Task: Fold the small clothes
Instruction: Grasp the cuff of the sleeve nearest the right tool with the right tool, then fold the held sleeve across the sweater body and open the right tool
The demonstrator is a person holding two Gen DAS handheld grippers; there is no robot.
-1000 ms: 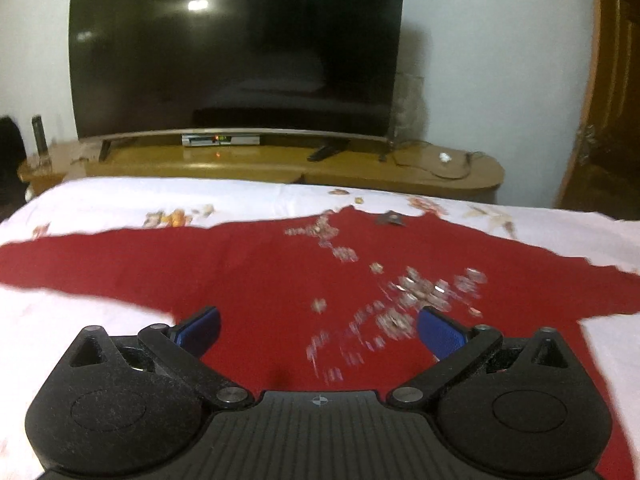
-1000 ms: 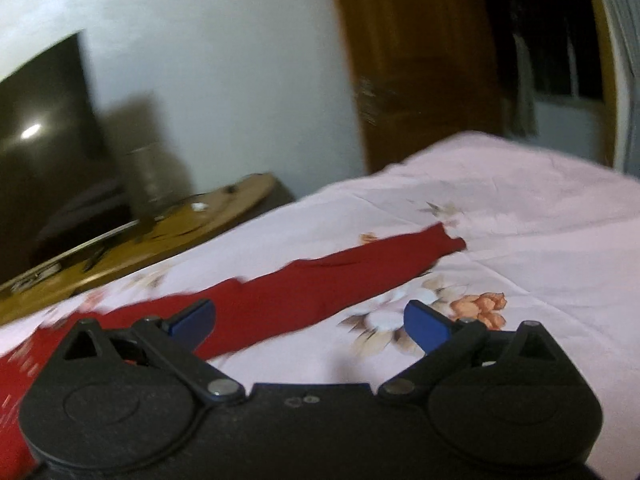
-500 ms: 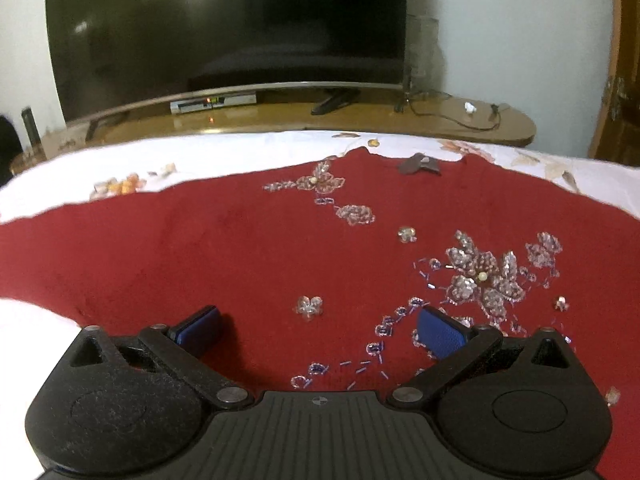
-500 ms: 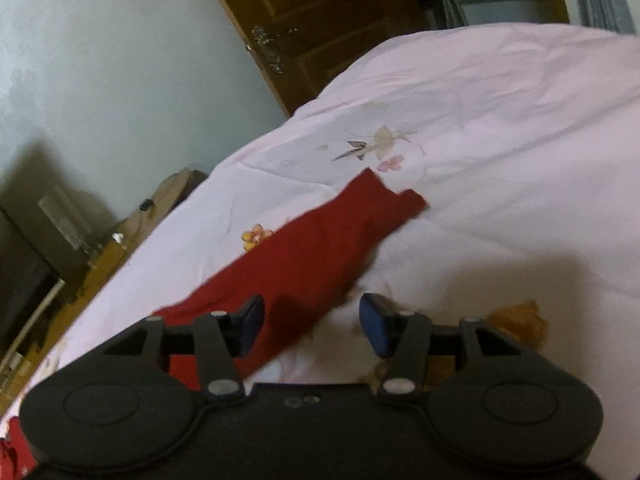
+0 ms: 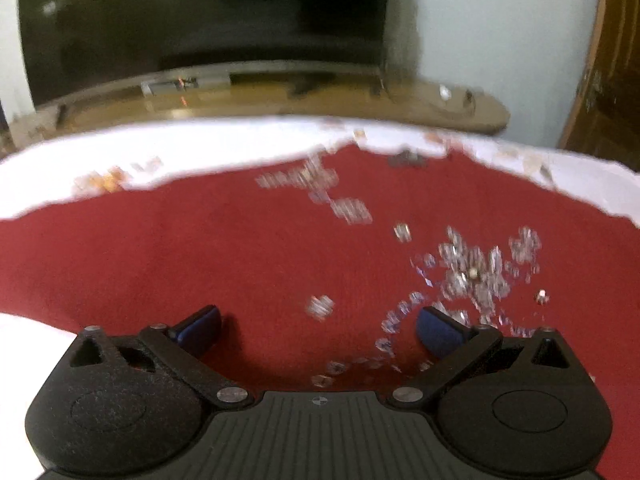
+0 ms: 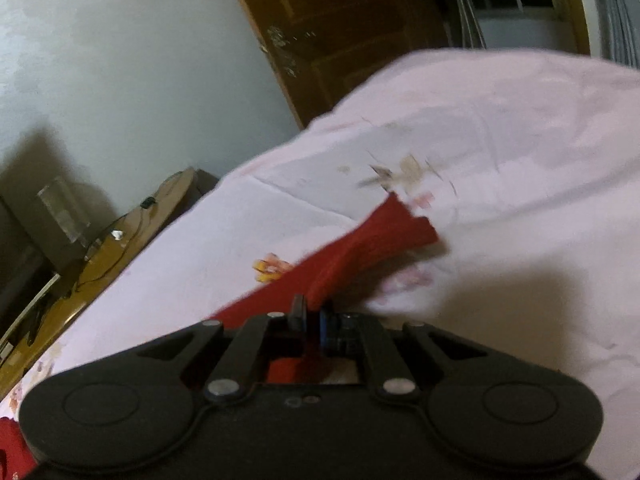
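A red long-sleeved top (image 5: 240, 248) with silver bead embroidery (image 5: 476, 268) lies spread flat on the white bedsheet (image 5: 224, 144). My left gripper (image 5: 318, 326) is open, low over the top's lower body, blue fingertips (image 5: 200, 326) wide apart with nothing between them. In the right wrist view my right gripper (image 6: 314, 314) is shut on the red sleeve (image 6: 376, 240). The sleeve bunches at the jaws and its cuff end lifts off the pink floral sheet (image 6: 520, 152).
A large dark TV (image 5: 200, 20) stands on a wooden console (image 5: 280, 100) beyond the bed's far edge. A brown wooden door (image 6: 340, 20) is at the right, and a window (image 6: 520, 8) beyond it. Cables and small items lie on the console end (image 6: 116, 236).
My right gripper has closed on the sleeve and the sleeve has bunched and lifted. My left gripper stays open over the top and has shifted slightly; the view is blurred by motion.
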